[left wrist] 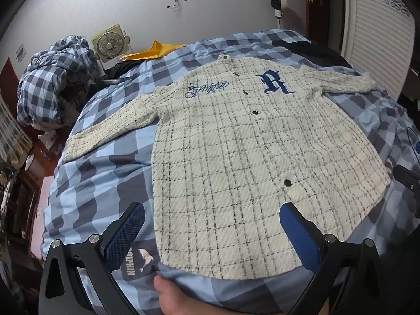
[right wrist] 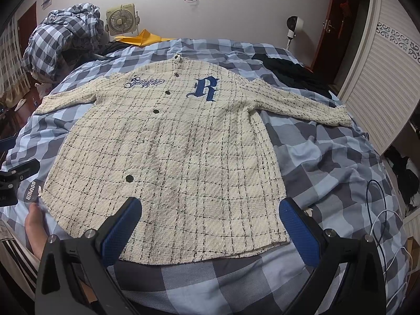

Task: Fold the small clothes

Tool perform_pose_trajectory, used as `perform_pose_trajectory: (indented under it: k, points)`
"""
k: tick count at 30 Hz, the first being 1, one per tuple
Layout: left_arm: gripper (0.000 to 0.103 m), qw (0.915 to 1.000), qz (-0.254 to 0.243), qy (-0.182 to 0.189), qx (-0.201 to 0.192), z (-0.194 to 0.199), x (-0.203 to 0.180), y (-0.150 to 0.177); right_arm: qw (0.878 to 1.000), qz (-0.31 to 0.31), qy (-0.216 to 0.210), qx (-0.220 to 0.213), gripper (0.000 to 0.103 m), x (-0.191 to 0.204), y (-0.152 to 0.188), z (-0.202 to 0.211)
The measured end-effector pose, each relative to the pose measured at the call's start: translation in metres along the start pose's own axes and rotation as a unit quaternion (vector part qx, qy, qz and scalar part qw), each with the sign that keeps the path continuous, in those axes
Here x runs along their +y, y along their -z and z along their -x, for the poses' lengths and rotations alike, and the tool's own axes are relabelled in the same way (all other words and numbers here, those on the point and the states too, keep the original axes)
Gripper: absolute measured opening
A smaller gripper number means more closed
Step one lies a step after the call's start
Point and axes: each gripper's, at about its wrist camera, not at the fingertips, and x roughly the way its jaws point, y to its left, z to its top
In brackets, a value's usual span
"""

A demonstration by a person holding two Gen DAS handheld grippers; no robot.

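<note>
Nearest, left gripper [left wrist: 212,233] with jaws spread wide and released, holding nothing; blue pads [left wrist: 125,235] dimpled like mesh, set on black angular arms with silver bolts. Same for right gripper [right wrist: 210,232]: jaws parted, empty, textured blue pads [right wrist: 299,233]. A hand [left wrist: 170,296] low between the left jaws, touching the bed cover beside the hem. Just beyond, cream jacket [right wrist: 168,157] laid flat and face up on the bed [right wrist: 328,162], nubbly woven cloth crossed by thin black grid lines, dark round snaps down the front, rounded hem nearest. Hem lying between the left jaws and between the right jaws, below the pads, not gripped. Farther up, blue embroidered letter R [right wrist: 206,89] on the right chest, blue script [right wrist: 144,82] on the left; sleeves spread out to both sides. Bed cover in soft blue, grey and white checks, wrinkled. Far left, bundled checked quilt [right wrist: 65,31]; beside it a boxy beige fan [right wrist: 121,19] and a yellow folded sheet [right wrist: 144,38]. Far right, dark cloth [right wrist: 291,72] on the bed, white slatted door [right wrist: 388,78].
</note>
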Motion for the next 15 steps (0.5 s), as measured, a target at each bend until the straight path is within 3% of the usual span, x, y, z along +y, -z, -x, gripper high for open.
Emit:
perform_pose_trajectory:
  k: [15]
  points:
    - [0.103, 1.0, -0.004, 0.001, 0.002, -0.0007, -0.0021, 0.0033, 1.0, -0.006, 0.001, -0.002, 0.102, -0.0018, 0.0008, 0.0008]
